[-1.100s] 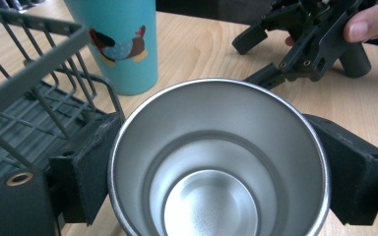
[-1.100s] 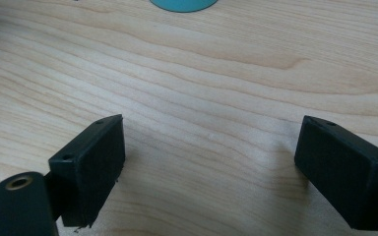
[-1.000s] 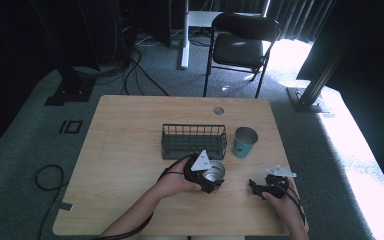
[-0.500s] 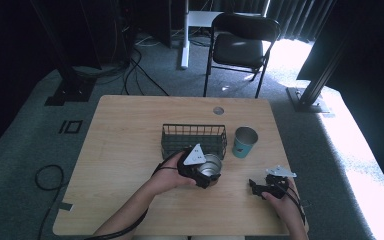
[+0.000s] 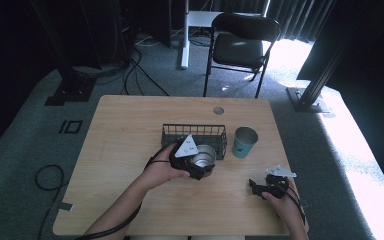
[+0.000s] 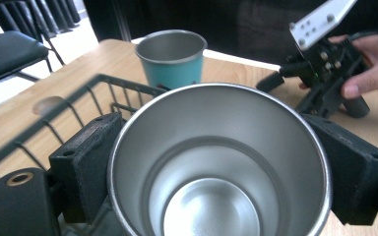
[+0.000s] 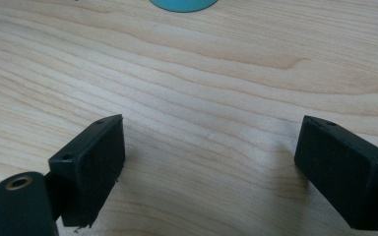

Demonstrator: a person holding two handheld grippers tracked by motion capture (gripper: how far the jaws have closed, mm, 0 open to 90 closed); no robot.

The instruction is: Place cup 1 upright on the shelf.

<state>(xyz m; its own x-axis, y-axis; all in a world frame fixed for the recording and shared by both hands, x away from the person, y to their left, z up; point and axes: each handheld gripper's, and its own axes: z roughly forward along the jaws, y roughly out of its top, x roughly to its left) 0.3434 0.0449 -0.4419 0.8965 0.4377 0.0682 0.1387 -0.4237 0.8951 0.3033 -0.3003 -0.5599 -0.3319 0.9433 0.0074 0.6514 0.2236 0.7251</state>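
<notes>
My left gripper (image 5: pixel 198 164) is shut on a bare steel cup (image 5: pixel 204 156), held upright at the front edge of the black wire basket (image 5: pixel 194 134). In the left gripper view the steel cup (image 6: pixel 211 123) sits open and empty between the two pads of that gripper (image 6: pixel 216 172), with the basket (image 6: pixel 98 93) just beyond. A teal cup (image 5: pixel 244 142) with a steel inside stands right of the basket, also seen as the teal cup (image 6: pixel 172 56). My right gripper (image 5: pixel 261 187) rests low at the front right, open over bare wood, as the right gripper (image 7: pixel 211 167) shows.
The wooden table (image 5: pixel 125 130) has a round cable hole (image 5: pixel 218 110) near its far edge. A black chair (image 5: pixel 240 47) stands behind the table. The teal cup's base (image 7: pixel 183 4) lies just ahead of the right gripper. A hand holds the right gripper (image 6: pixel 320 73).
My left gripper has carried the steel cup away from the person and slightly left, up to the basket's front edge. The right gripper has stayed put.
</notes>
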